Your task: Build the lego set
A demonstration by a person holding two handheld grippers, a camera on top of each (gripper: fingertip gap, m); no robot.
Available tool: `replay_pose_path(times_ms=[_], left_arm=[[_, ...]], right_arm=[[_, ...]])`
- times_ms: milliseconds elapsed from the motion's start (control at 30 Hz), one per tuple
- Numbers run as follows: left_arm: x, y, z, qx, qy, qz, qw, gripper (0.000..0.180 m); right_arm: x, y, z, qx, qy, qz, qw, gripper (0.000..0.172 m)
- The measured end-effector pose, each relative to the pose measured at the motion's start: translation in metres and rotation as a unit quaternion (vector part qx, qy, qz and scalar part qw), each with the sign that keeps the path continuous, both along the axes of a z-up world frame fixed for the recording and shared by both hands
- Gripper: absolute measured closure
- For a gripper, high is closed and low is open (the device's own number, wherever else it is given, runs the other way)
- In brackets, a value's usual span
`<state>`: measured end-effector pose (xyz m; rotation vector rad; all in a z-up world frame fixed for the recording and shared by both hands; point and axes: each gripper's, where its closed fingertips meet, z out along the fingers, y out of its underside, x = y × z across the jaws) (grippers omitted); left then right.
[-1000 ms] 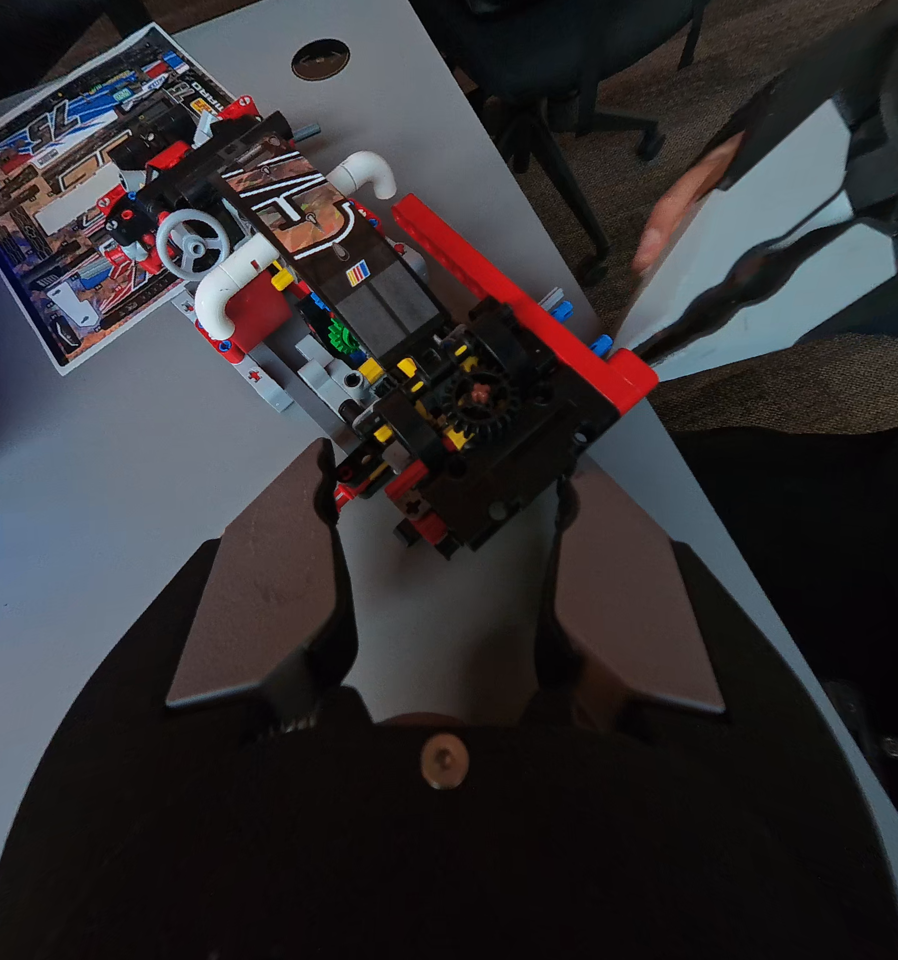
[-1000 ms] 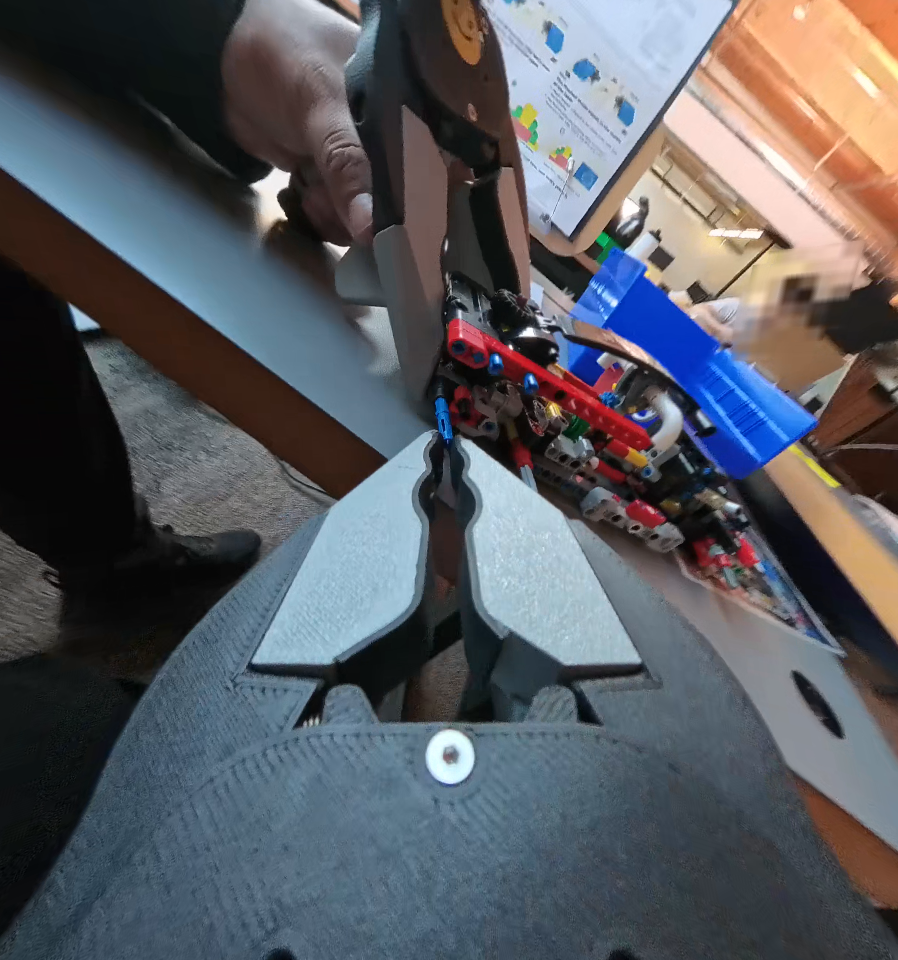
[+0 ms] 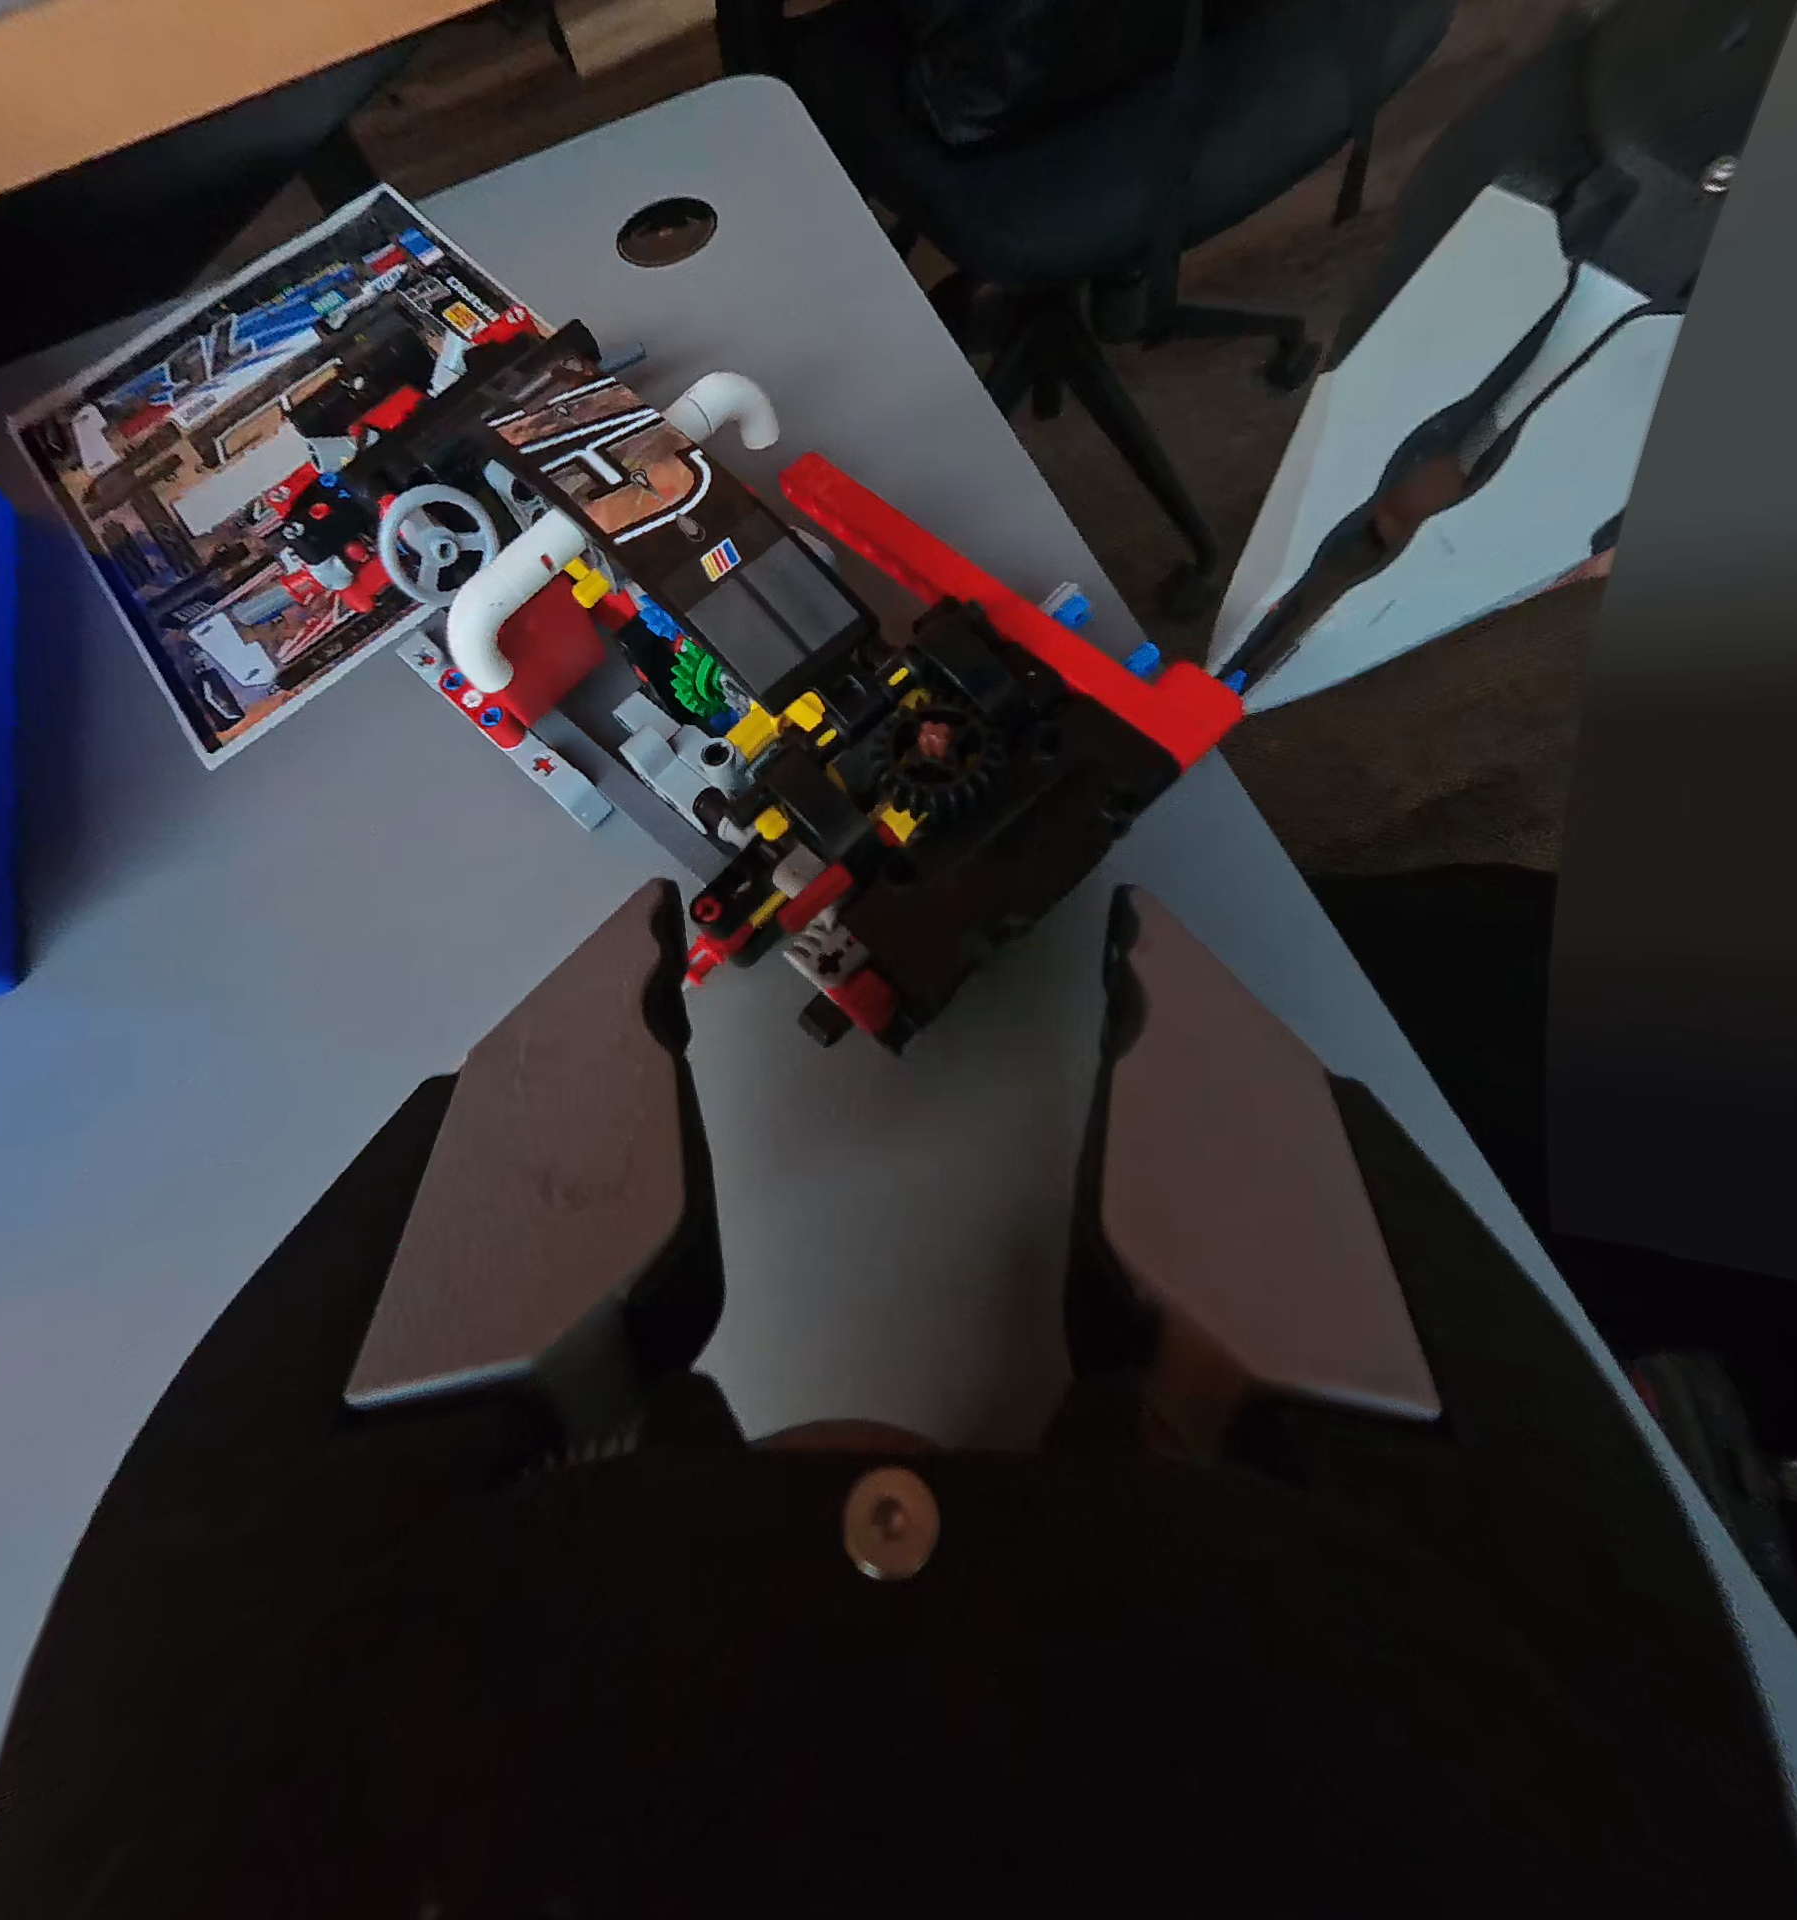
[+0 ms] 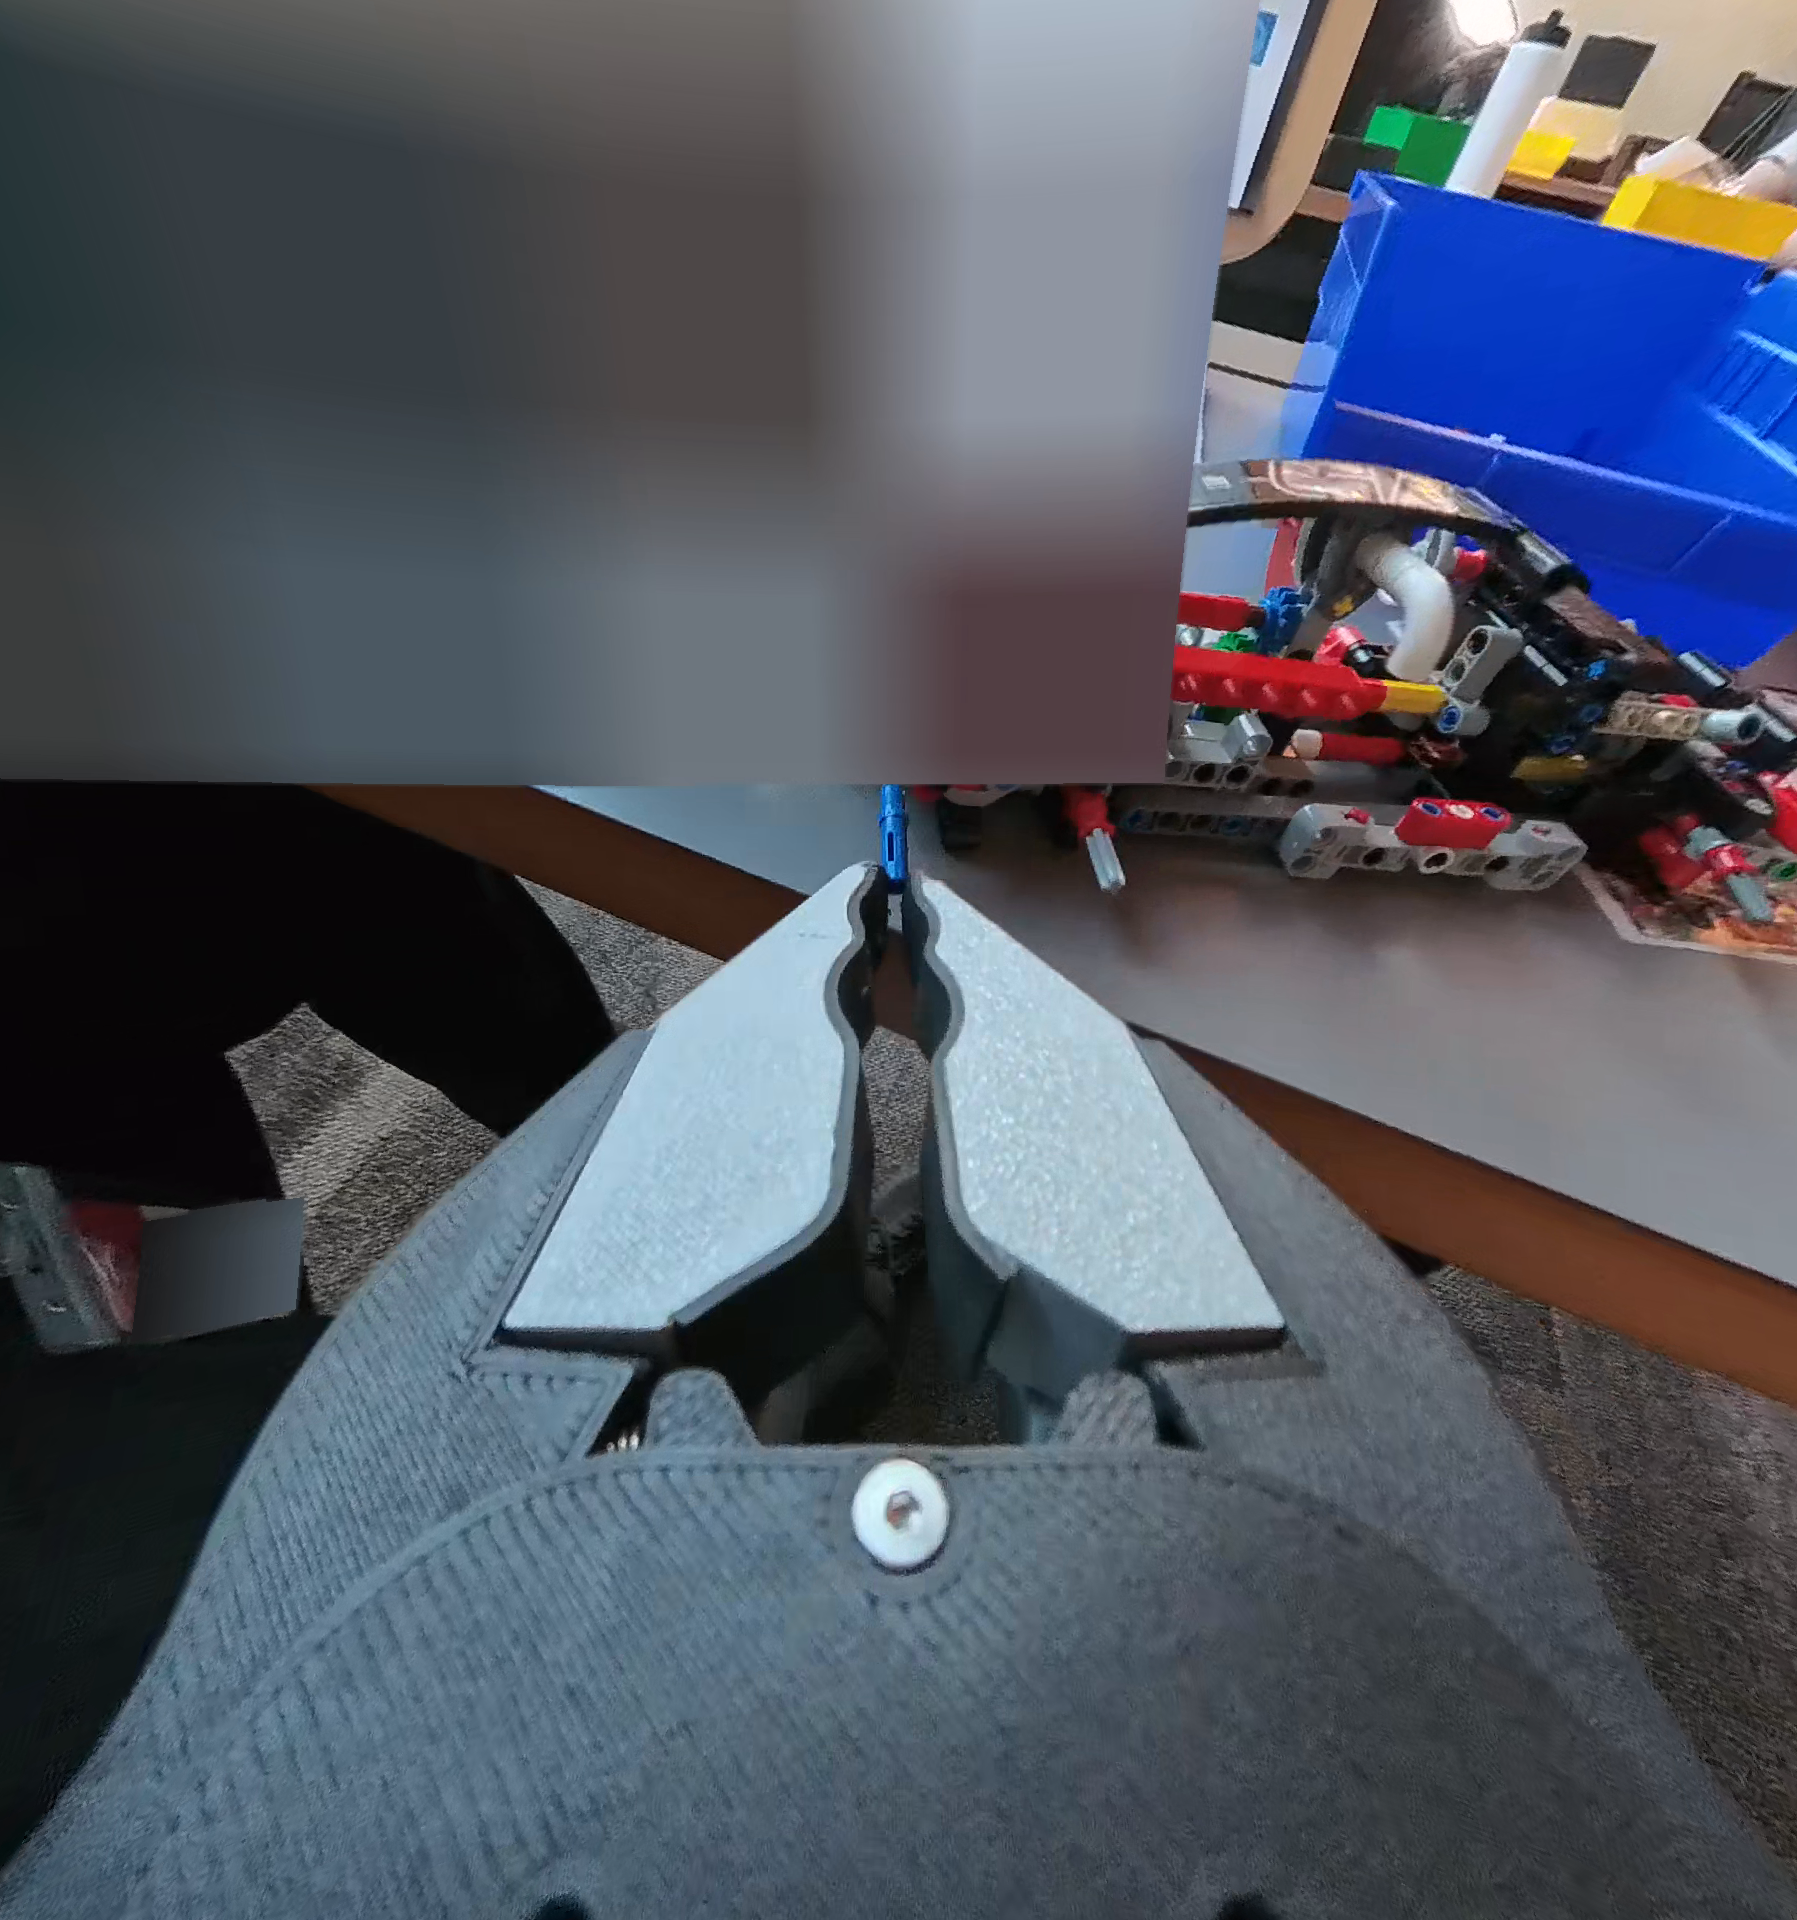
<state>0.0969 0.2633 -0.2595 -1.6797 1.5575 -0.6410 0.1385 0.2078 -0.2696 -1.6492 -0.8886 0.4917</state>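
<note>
You're looking at a brick-built car model showing mostly black, with a long red beam along one side, white curved pipes, a pale grey steering wheel, a green gear, yellow connectors and small blue pins. Its roof panel is wearing brown with white outlines and a small striped badge. The table is showing flat grey with a brown edge. The printed sheet is showing busy blue, red, brown and white. Your right gripper is showing speckled light grey fingers and pinching a blue pin; the bin behind is glowing bright blue
</note>
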Motion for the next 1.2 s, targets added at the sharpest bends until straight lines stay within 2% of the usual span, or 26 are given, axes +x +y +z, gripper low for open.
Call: replay_pose_path(times_ms=[133,233,400,567,833,967,1100,1200], left_arm=[[-0.006,-0.013,0.022,0.046,-0.019,-0.011,0.999,0.116],[0.0,-0.042,0.036,0.061,-0.026,-0.067,0.996,0.134],[0.007,-0.076,0.03,0.069,0.005,-0.138,0.988,0.148],[0.009,-0.083,0.012,0.062,0.031,-0.165,0.984,0.159],[0.01,-0.093,0.01,0.038,0.015,-0.193,0.98,0.177],[0.011,-0.095,0.008,0.032,0.013,-0.197,0.98,0.178],[0.012,-0.097,0.013,-0.013,-0.013,-0.198,0.98,0.178],[0.013,-0.097,0.011,-0.02,-0.01,-0.196,0.98,0.178]], right_arm=[[-0.001,-0.002,-0.001,-0.012,0.026,0.018,0.999,0.172],[-0.008,-0.009,0.005,-0.019,0.051,0.046,0.997,0.172],[-0.02,-0.024,0.014,-0.032,0.072,0.097,0.992,0.172],[-0.027,-0.032,0.017,-0.042,0.091,0.125,0.987,0.172],[-0.033,-0.036,0.016,-0.048,0.097,0.144,0.984,0.172],[-0.032,-0.037,0.016,-0.047,0.11,0.148,0.982,0.172],[-0.03,-0.039,0.021,-0.013,0.117,0.147,0.982,0.172],[-0.03,-0.038,0.02,-0.002,0.105,0.138,0.985,0.172]])
